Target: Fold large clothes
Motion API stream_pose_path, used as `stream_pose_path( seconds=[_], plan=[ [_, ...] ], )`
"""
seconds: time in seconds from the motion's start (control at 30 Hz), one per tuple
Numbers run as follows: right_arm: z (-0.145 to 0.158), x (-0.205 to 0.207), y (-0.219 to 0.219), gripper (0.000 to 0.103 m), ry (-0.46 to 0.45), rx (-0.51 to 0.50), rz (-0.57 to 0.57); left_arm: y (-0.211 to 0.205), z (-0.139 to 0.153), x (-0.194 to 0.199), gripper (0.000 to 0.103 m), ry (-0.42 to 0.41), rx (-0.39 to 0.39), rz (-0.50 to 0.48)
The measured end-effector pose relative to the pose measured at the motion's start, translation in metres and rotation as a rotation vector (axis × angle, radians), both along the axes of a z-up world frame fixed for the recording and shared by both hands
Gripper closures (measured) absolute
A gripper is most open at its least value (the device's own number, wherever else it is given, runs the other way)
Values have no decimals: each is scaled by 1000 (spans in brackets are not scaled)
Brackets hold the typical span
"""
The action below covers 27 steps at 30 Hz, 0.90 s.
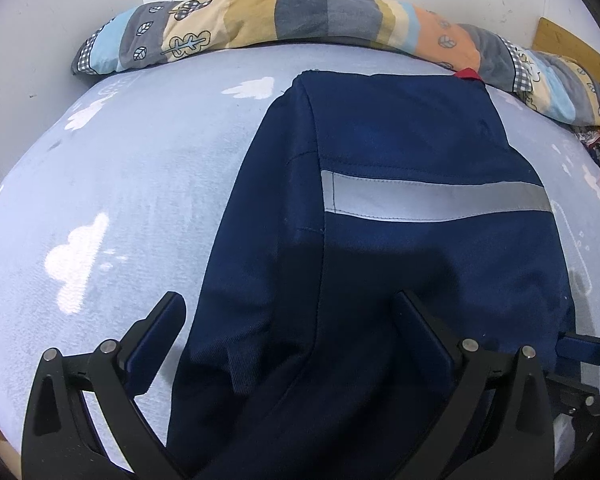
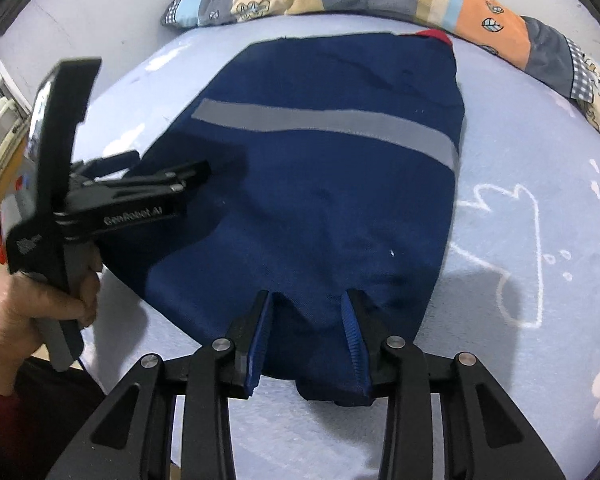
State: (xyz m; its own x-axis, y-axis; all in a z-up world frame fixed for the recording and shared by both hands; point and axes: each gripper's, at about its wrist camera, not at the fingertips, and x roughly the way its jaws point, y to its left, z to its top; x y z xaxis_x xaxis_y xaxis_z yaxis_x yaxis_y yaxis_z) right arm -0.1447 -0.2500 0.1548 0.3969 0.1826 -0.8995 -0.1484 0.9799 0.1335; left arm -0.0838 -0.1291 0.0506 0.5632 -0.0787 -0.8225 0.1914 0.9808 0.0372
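Observation:
A navy garment [image 1: 399,128] with a grey reflective stripe [image 1: 439,200] lies folded into a long panel on the light blue bedsheet [image 1: 120,184]. My left gripper [image 1: 290,300] hovers over the garment's near left part with its jaws wide open and nothing pinched. In the right wrist view the left gripper [image 2: 172,162] shows from the side, above the garment's [image 2: 319,184] left edge. My right gripper [image 2: 308,295] is at the near hem, and the bunched fabric fills the gap between its blue pads. One of its fingers [image 1: 579,346] shows at the garment's right edge.
A rolled patchwork quilt [image 1: 300,20] runs along the far edge of the bed, against a white wall [image 1: 60,0]. A wooden board [image 1: 567,44] stands at the far right. A person's hand [image 2: 20,312] holds the left gripper's handle. Cloud prints mark the sheet.

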Motion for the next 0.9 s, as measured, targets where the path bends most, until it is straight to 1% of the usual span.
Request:
stream_pose_path(
  seconds=[0.1, 0.2, 0.23, 0.27, 0.33, 0.4, 0.5, 0.53, 0.6, 0.77, 0.8, 0.9],
  plan=[
    [-2, 2, 3, 64, 5, -10, 3, 0, 0, -1, 0, -3, -1, -1],
    [2, 5, 0, 63, 10, 11, -4, 1, 1, -1, 0, -1, -6, -2],
    [9, 6, -5, 64, -14, 45, -8, 2, 1, -1, 0, 1, -10, -2],
    [15, 9, -9, 67, -38, 68, -12, 2, 1, 0, 0, 2, -11, -1],
    [30, 17, -20, 64, -94, 87, -51, 2, 1, 0, 0, 1, -10, -2],
    [34, 28, -29, 63, -120, 91, -84, 3, 2, 0, 0, -1, -8, -5],
    [25, 48, -35, 63, -108, 97, -128, 3, 1, -1, 0, -2, -9, -9],
    [18, 54, -36, 63, -85, 104, -136, 4, 1, -1, 0, 0, -11, -10],
    [10, 61, -33, 62, -80, 92, -144, 4, 1, -1, 0, -1, -9, -11],
    [-1, 65, -23, 62, -73, 17, -131, 3, 1, -2, 0, 1, -4, -10],
    [-3, 68, -21, 61, -70, 14, -128, 2, 1, -2, 0, 3, -5, -9],
    [1, 66, -28, 61, -73, 46, -143, 2, 2, -2, 0, 4, -5, -11]
  ],
)
